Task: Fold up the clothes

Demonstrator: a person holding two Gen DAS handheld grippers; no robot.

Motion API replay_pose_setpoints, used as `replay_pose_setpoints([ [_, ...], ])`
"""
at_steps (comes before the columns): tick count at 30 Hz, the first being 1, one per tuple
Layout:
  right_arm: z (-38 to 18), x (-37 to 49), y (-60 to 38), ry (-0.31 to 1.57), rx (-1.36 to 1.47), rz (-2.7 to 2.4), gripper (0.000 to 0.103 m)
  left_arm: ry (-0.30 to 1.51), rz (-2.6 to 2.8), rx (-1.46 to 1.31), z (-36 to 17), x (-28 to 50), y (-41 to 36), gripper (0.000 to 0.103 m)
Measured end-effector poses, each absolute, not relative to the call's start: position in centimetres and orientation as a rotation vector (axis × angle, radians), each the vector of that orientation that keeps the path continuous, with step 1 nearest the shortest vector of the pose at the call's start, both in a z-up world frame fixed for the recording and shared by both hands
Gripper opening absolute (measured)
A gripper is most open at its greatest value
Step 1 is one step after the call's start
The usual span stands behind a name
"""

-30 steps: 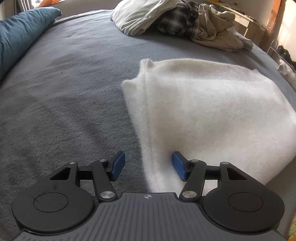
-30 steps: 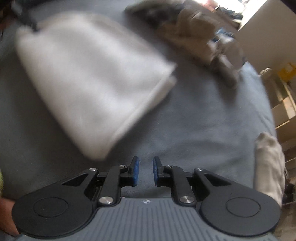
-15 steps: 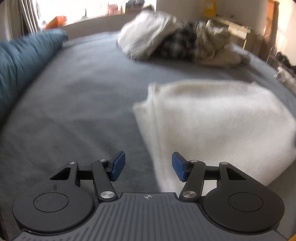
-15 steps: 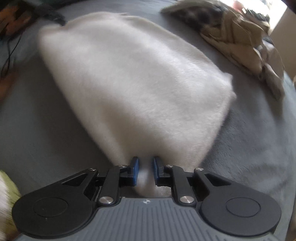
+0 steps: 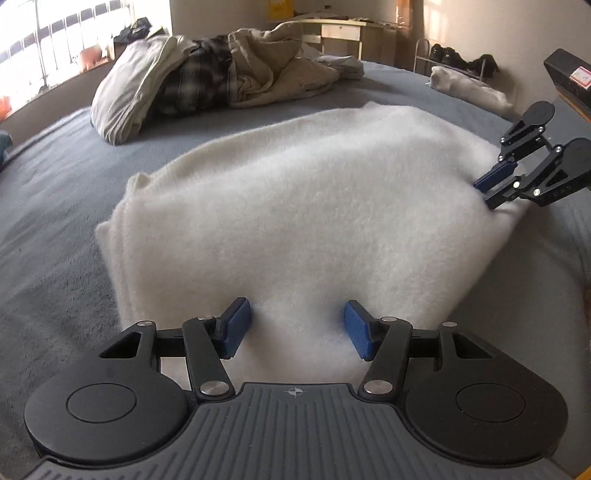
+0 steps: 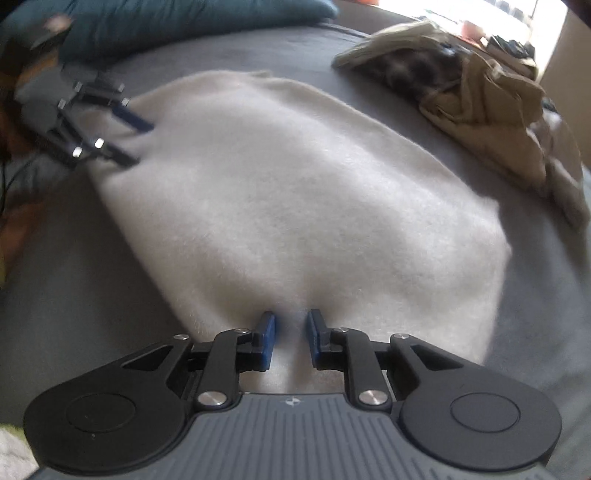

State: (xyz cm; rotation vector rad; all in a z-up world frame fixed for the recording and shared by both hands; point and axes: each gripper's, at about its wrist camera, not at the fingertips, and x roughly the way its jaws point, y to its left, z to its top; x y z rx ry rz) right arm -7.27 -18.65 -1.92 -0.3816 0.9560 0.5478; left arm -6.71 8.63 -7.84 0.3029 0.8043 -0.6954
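Note:
A folded white fleece garment [image 5: 295, 206] lies on the grey bed cover [image 5: 66, 206]; it also shows in the right wrist view [image 6: 295, 206]. My left gripper [image 5: 295, 328] is open, its blue pads astride the garment's near edge. It shows in the right wrist view [image 6: 136, 142] at the garment's far left corner. My right gripper [image 6: 289, 339] stands at the opposite edge, jaws a narrow gap apart with fleece between the pads. In the left wrist view it [image 5: 493, 190] sits at the garment's right corner.
A heap of unfolded clothes [image 5: 221, 74], beige, plaid and white, lies at the far side of the bed; it shows in the right wrist view [image 6: 461, 96]. A teal pillow [image 6: 177, 22] lies at the head. A small white bundle [image 5: 469, 88] and shoe rack stand right.
Both grippers have moved in onto the white garment's edges from the bed cover beside it. The left now straddles the near edge; the right has fleece between its pads.

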Motion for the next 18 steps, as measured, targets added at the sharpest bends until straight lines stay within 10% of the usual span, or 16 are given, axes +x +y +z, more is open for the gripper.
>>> replay_pose_setpoints([
  [18, 1.3, -8.6, -11.5, 0.811, -0.438, 0.769, 0.021, 0.858, -0.468, 0.159, -4.9, -6.0, 13.7, 0.057],
])
